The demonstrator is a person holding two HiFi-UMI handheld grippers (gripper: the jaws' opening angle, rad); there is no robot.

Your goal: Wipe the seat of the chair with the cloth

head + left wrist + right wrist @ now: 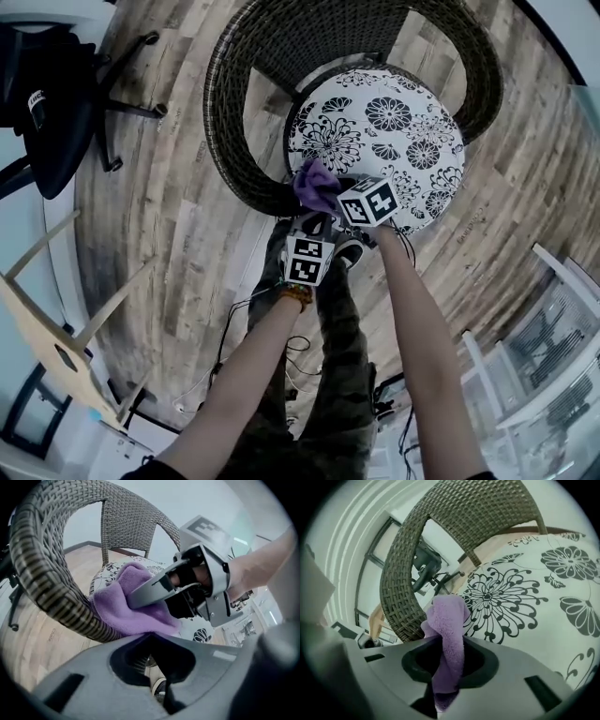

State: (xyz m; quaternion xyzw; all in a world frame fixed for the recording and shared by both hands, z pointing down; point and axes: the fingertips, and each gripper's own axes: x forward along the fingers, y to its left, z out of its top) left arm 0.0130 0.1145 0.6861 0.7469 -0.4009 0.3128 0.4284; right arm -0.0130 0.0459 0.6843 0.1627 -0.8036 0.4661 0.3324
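Much of the right gripper (334,193) is hidden under its marker cube in the head view; its own view shows its jaws clenched on the purple cloth (449,658), a twisted fold running up between them and out past the tips. The far end of the cloth bunches on the near-left edge of the seat (394,122), touching the cushion beside the wicker rim. The left gripper view shows only one finger of the right gripper, pressed on the cloth, the other lost behind the fabric. The left gripper (312,228) sits just near of the chair (234,122), below the rim; its jaws are closed together with nothing between them, and a shoe and wicker show through the hollow behind the tips. The chair's far back is cut off at the top of the head view; the person's legs are mostly hidden by the forearms. The seat's floral cushion lies uncovered far and right of the cloth, ringed by the curved wicker rim, which stands high at the far side; floor (187,234) shows left of the chair, with an office chair (42,112) well apart at the far left and a white rack (553,356) at the near right.
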